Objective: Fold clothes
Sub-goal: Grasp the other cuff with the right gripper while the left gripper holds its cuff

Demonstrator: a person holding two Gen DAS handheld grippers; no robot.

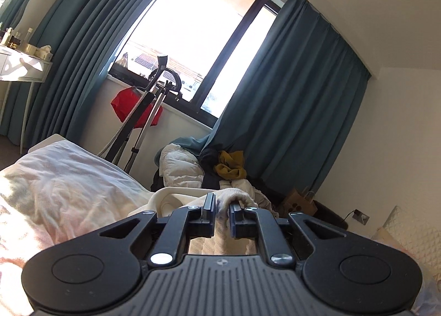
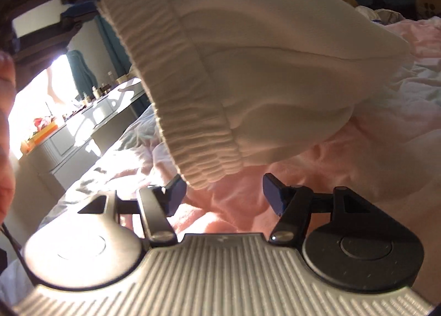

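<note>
- Gripping a fold of the cream knit garment (image 1: 220, 236), our left gripper (image 1: 222, 207) held its jaws nearly closed on the cloth.
- We held the right gripper (image 2: 223, 194) open, with nothing between its pads.
- The garment (image 2: 248, 67) hung above the pink bedding (image 2: 344, 156).
- A paper bag (image 1: 299, 201) stood by the curtain (image 1: 297, 95); we could not see its contents.
- The garment's upper edge was cut off.
</note>
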